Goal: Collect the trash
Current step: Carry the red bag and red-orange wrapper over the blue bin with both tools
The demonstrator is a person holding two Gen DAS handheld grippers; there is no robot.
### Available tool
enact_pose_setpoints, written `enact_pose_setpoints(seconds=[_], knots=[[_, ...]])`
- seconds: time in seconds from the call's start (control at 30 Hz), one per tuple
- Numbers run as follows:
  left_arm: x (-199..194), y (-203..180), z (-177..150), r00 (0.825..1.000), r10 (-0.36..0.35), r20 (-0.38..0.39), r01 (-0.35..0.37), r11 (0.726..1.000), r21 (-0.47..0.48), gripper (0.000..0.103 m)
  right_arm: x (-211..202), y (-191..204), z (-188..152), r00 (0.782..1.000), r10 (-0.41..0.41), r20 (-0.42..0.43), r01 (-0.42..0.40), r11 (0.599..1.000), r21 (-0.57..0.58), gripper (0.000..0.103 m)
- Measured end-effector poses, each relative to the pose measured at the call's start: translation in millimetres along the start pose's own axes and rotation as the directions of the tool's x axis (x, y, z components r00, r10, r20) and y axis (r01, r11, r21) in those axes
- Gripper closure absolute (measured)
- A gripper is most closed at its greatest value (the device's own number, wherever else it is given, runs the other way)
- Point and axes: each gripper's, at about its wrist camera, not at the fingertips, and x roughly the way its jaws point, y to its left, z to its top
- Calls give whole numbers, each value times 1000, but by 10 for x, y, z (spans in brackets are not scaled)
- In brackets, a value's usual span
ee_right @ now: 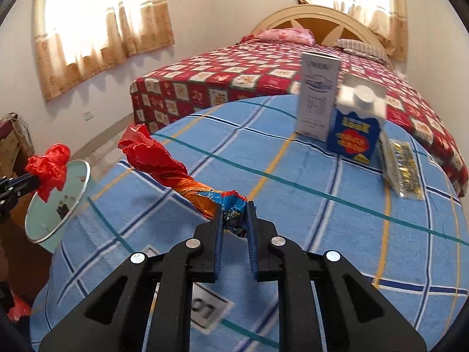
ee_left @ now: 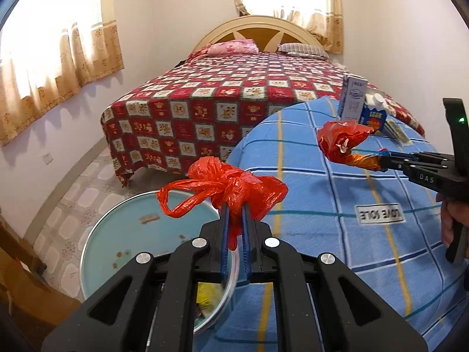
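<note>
White walls [ee_left: 176, 14], 2 bright curtained windows [ee_left: 44, 44], red-quilted bed [ee_left: 205, 96], tiled floor [ee_left: 85, 187]

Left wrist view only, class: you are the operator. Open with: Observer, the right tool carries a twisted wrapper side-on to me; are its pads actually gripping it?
Observer: Yes. The right tool is shut on the twisted wrapper's crumpled blue end.
Operator: My left tool holds the red plastic bag. Any trash I've missed?
Observer: A red object lies low beside the blue blanket, at the right wrist view's left edge; too blurred to name.
Operator: And the bin's outside?
Observer: Its wall is pale green under a metal rim.
</note>
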Motion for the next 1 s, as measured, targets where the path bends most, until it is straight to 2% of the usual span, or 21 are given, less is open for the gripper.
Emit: enact_pose_setpoints(seconds=[0.5,1.0], knots=[[-102,458,-131,992,129,12,-129,990,-53,95,184,706,130,997,73,23,-70,992,-101,88],[-192,753,-264,981,195,-5,-195,978,-77,95,265,1158,207,992,125,16,-121,977,-174,87]])
